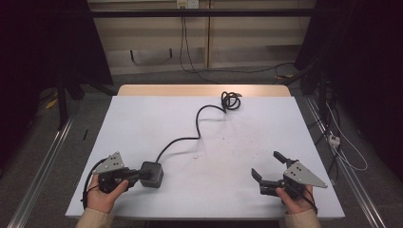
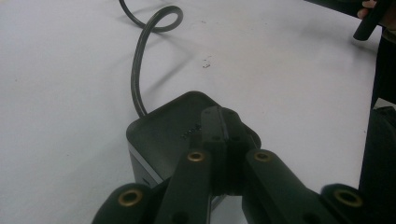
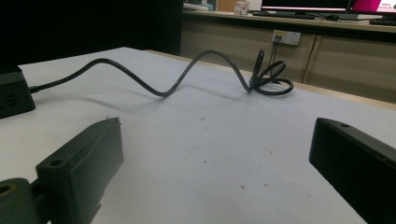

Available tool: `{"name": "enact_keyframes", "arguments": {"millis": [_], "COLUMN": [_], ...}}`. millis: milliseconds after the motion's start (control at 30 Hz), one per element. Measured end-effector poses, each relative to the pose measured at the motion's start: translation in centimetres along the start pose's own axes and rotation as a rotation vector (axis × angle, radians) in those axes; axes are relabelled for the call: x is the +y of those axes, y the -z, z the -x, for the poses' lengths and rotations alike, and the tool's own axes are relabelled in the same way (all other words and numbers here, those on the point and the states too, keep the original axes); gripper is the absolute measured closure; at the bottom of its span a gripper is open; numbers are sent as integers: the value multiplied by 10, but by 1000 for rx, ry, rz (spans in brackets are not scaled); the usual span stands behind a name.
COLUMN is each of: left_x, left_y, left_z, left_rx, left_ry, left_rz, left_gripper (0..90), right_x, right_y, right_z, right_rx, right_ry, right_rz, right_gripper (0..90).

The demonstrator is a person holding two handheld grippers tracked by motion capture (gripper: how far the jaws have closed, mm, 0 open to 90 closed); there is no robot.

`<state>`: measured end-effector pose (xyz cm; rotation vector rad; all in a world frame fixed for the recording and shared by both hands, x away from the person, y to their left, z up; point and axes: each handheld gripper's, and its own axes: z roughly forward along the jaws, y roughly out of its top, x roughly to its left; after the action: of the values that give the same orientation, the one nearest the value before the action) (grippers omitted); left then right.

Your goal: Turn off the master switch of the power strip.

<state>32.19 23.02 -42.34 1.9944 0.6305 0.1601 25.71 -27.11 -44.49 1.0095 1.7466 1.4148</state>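
A black box-shaped power unit (image 1: 152, 174) (image 2: 163, 135) lies at the front left of the white table (image 1: 142, 118). Its black cable (image 1: 190, 137) (image 2: 137, 70) (image 3: 163, 91) snakes across to a coiled end (image 1: 230, 100) (image 3: 273, 77) near the far edge. My left gripper (image 1: 135, 175) (image 2: 222, 123) is shut, jaws pressed flat together with nothing between them, their tips over the box's top. My right gripper (image 1: 265, 163) (image 3: 215, 135) rests at the front right, open wide and empty, aimed across the table toward the cable. The box's corner (image 3: 14, 95) shows at its far left.
A wooden strip (image 1: 204, 90) edges the table's far side. Metal rails (image 1: 43, 161) run along the floor on both sides. Cables (image 1: 342, 142) lie on the floor at the right, and wooden cabinets with a wall socket (image 3: 286, 36) stand behind.
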Motion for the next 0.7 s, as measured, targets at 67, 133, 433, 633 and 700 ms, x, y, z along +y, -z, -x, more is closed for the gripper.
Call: {"name": "enact_keyframes", "arguments": {"millis": [67,133,433,633,700], "left_x": [0,0,0,1,1], "left_y": [0,0,0,2,2], "left_z": [0,0,0,0,0], "left_rx": [-4,-3,-3,-3,-1], "left_ry": [3,6,9,16,13], "left_rz": [1,1,7,22,19], "left_gripper": [900,900,900,900,900], "right_x": [0,0,0,0,0], "right_y": [0,0,0,0,0], "right_z": [0,0,0,0,0], "right_rx": [0,0,1,6,5], "right_ry": [0,0,0,2,1], "right_rz": [-1,0,-1,-2,-1], "right_gripper": [25,25,25,25,25]}}
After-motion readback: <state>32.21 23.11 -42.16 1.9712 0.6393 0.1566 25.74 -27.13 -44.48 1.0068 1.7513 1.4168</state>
